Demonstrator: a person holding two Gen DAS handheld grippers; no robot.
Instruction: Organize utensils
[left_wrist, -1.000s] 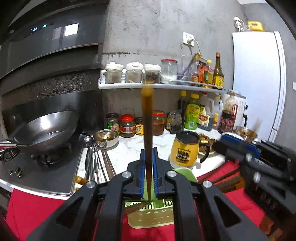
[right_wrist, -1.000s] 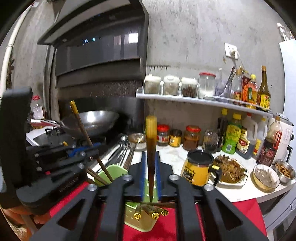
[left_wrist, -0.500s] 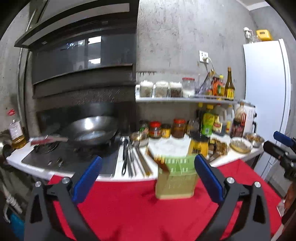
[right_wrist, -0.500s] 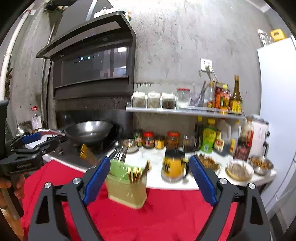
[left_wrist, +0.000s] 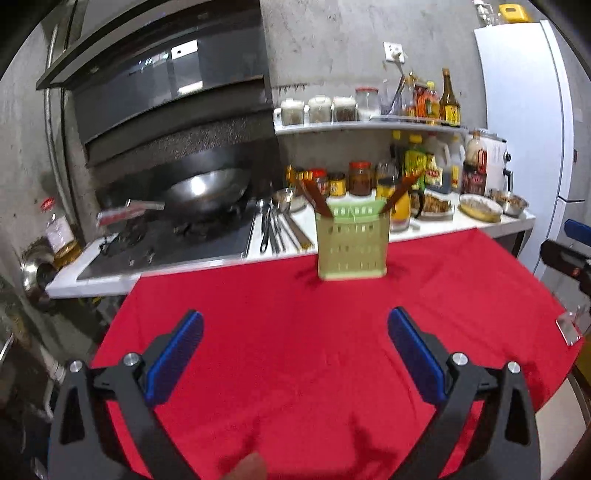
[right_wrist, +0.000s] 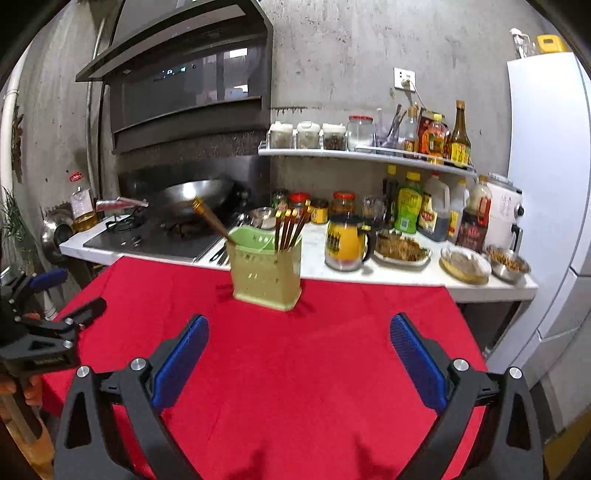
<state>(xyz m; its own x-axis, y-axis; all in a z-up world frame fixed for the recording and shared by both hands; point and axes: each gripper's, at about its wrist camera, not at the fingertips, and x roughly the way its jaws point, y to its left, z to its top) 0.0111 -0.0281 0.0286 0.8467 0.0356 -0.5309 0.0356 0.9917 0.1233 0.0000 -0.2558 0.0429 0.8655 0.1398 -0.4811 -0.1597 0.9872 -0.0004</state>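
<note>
Left wrist view: left claw (left_wrist: 295, 354) released, jaws spread wide with nothing between, above the red cloth (left_wrist: 295, 369) on the worktop. Green utensil holder (left_wrist: 351, 243) upright at the cloth's far edge, brown chopsticks (left_wrist: 314, 195) leaning out of it.

Right wrist view: right claw (right_wrist: 299, 358) jaws just opening, now wide and empty. Holder (right_wrist: 264, 271) ahead, well apart, chopsticks (right_wrist: 290, 230) standing inside, one (right_wrist: 212, 219) tilted left.
</note>
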